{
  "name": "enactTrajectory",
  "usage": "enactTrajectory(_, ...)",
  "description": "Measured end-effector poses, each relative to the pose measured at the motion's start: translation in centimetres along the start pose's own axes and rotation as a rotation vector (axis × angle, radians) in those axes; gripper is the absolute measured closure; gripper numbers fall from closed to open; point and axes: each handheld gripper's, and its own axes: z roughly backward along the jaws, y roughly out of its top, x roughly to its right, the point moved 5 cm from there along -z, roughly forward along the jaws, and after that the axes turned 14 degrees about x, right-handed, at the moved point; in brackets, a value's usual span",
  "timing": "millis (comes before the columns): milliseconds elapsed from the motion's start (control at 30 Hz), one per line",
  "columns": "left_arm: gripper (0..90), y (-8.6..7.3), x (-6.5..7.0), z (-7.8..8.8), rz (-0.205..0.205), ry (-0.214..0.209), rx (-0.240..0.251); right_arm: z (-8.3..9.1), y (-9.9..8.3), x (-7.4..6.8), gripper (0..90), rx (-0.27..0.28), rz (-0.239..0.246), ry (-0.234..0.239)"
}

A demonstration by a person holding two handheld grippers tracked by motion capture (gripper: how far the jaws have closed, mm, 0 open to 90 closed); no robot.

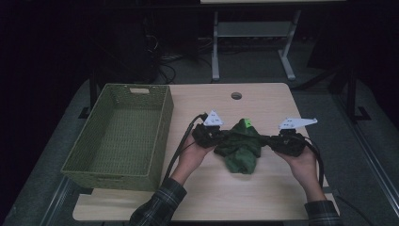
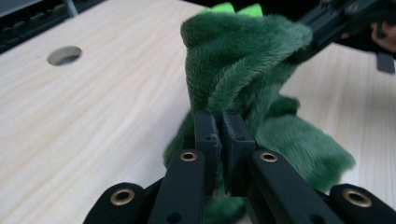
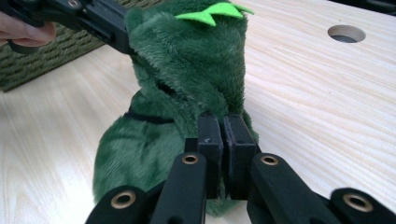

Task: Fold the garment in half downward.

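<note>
Over a wooden bench [image 1: 263, 197], the left gripper [image 1: 217, 137] and right gripper [image 1: 269, 141] each clamp an edge of a green plush garment [image 1: 241, 149] beside a woven basket [image 1: 101, 175].

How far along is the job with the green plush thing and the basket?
Done: both grippers have pinched the green plush garment, left gripper and right gripper each shut on an edge. In hand: it hangs stretched between them, its lower part on the table. Left: the woven basket holds nothing, so any move into it is not yet made.
</note>
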Motion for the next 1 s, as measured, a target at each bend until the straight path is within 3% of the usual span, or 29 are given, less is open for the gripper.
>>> enactTrajectory(533,86.0,-3.3,3.3,1.9,0.005,-0.055,-0.014,2.1,-3.1,-3.4,86.7,-0.008,-0.008,0.069)
enactTrajectory(900,86.1,-6.9,4.6,1.8,-0.012,-0.077,-0.086,1.4,-5.4,-5.2,86.4,-0.079,0.033,0.085)
enactTrajectory(1000,86.3,-7.5,4.7,1.3,-0.017,-0.088,-0.103,1.0,-6.4,-5.0,86.4,-0.136,0.045,0.077)
